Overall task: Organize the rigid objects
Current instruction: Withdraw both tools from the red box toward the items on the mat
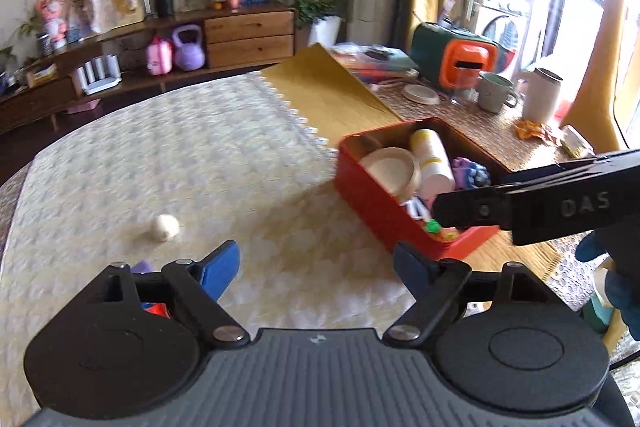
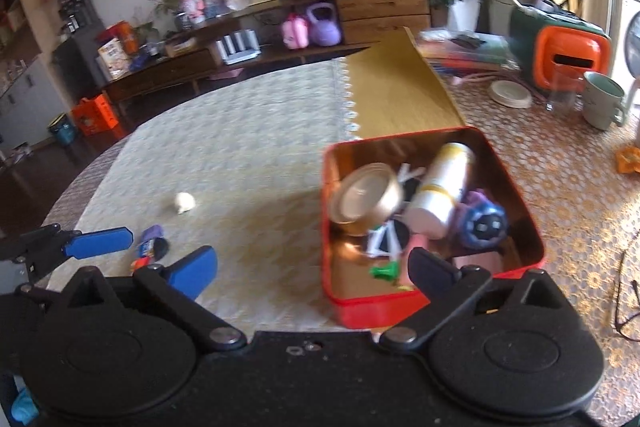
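Note:
A red tin box [image 2: 516,203] [image 1: 368,203] sits on the table and holds a gold tape roll [image 2: 366,199], a white and yellow bottle [image 2: 442,185], a purple round toy [image 2: 482,223], a small green piece [image 2: 384,271] and other small items. My right gripper [image 2: 314,269] is open and empty over the box's near left corner. My left gripper [image 1: 316,263] is open and empty above the cloth, left of the box. A small white lump [image 1: 165,227] [image 2: 185,203] lies on the cloth. A small purple, blue and red item [image 2: 150,247] lies by the left gripper's finger [image 2: 100,242].
A cream patterned cloth [image 1: 180,155] covers the table, with a yellow mat [image 1: 320,95] behind the box. Mugs [image 1: 494,93], a white canister [image 1: 542,95], a green and orange case [image 1: 452,61] and books stand at the back right. Eyeglasses [image 2: 628,303] lie at the right.

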`<control>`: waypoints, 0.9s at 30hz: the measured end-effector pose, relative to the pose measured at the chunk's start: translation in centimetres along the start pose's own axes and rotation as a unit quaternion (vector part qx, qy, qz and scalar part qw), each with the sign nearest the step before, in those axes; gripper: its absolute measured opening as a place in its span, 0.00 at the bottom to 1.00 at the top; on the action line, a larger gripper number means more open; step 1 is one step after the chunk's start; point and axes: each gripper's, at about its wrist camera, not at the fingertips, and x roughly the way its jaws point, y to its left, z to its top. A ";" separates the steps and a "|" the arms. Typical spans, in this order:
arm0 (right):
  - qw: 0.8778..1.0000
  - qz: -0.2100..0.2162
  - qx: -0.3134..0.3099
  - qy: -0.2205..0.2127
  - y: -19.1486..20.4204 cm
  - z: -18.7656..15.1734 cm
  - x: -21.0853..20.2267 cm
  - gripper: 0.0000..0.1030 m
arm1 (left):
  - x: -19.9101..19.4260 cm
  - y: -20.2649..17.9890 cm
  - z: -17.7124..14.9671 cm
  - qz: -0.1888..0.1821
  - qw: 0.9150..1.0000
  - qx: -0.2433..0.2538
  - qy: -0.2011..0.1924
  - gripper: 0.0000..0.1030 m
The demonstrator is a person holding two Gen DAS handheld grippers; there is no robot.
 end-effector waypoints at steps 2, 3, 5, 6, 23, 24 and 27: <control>1.000 0.005 -0.004 0.001 0.7 0.1 0.3 1.00 | -0.4 1.2 -0.4 0.005 1.000 -0.012 0.002 0.82; 1.000 0.007 -0.006 0.002 1.1 0.2 0.4 1.00 | -0.5 1.8 -0.6 0.008 1.000 -0.017 0.002 0.82; 1.000 0.012 -0.011 0.005 1.8 0.3 0.9 1.00 | -0.9 3.2 -1.0 0.017 1.000 -0.026 0.002 0.82; 1.000 0.013 -0.014 0.008 2.2 0.4 1.2 1.00 | -1.1 3.8 -1.2 0.022 0.999 -0.030 0.001 0.82; 0.996 0.035 -0.065 0.041 7.8 2.5 7.0 1.00 | -0.8 12.1 -5.9 0.071 0.995 -0.064 0.012 0.82; 0.996 0.037 -0.068 0.044 8.1 2.6 7.5 1.00 | -0.5 12.2 -6.1 0.067 0.996 -0.063 0.014 0.82; 0.995 0.040 -0.080 0.054 9.0 3.0 8.9 0.99 | 0.4 12.7 -6.6 0.065 0.996 -0.052 0.018 0.82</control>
